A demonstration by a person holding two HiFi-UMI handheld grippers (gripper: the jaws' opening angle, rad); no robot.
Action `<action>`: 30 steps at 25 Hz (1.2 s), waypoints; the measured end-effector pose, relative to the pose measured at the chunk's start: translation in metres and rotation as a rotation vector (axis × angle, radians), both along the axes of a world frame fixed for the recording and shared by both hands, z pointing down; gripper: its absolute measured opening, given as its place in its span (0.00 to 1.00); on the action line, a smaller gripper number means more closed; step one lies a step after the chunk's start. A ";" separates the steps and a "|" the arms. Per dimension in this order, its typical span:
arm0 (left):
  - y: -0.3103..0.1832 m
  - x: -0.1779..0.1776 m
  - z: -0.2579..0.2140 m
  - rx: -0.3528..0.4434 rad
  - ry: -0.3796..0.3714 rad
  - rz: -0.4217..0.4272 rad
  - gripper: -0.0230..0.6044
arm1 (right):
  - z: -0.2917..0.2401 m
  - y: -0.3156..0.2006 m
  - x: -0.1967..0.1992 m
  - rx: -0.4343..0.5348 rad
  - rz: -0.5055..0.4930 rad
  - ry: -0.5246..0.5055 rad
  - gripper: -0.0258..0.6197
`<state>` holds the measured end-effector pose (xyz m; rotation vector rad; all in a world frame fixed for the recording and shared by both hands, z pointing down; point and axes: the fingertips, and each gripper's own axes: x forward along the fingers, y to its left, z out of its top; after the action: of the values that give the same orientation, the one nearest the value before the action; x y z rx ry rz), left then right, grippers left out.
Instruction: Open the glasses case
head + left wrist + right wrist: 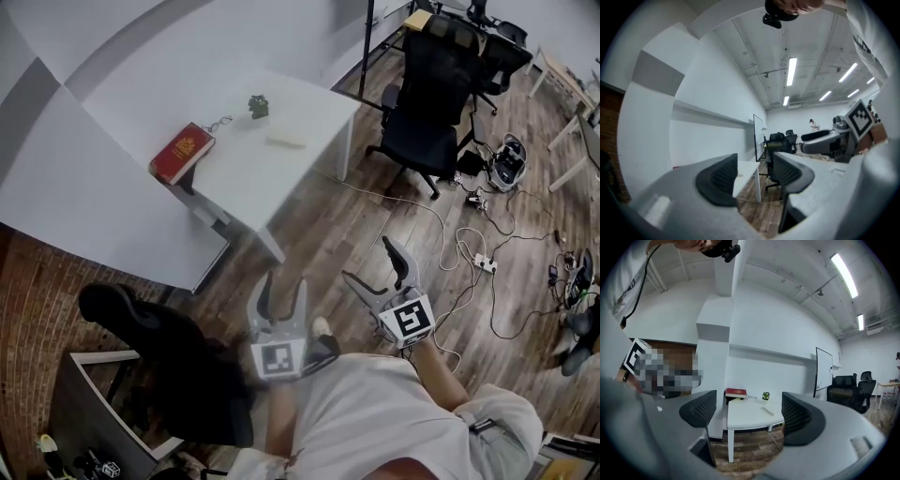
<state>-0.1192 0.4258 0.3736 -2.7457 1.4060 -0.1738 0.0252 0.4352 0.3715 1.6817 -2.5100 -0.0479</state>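
1. We stand in an office with white walls and a wood-plank floor (319, 234). A white tabletop (253, 178) sits by the wall, well apart from both grippers.
2. The glasses case (286, 141), pale and flat, lies on the tabletop towards its right side. It is apart from a red book (183, 150) at the left corner and a small potted plant (259, 106) nearer the wall.
3. The left gripper (281, 295) and right gripper (373, 267) hang side by side over the floor. Each has its jaws released with nothing between them.
4. The right gripper view frames the tabletop, book, plant and case between its jaws. The left gripper view catches only a tabletop corner, but adds ceiling strip lights (791, 71) and a whiteboard (758, 136).
5. Black office chairs (427, 103) stand right of the tabletop, and cables with a power strip (485, 262) trail across the floor.
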 end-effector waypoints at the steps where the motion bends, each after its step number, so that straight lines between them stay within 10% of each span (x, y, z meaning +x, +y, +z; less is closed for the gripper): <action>1: -0.006 -0.002 0.000 0.002 0.003 0.001 0.41 | 0.000 -0.005 -0.002 -0.003 0.004 0.003 0.72; 30: -0.247 0.009 0.054 -0.093 -0.028 0.010 0.42 | 0.047 -0.246 0.006 -0.091 -0.027 0.064 0.72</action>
<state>-0.1103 0.1785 0.4279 -2.8114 1.4123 -0.2838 0.0316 0.1887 0.4188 1.5860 -2.4490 0.0099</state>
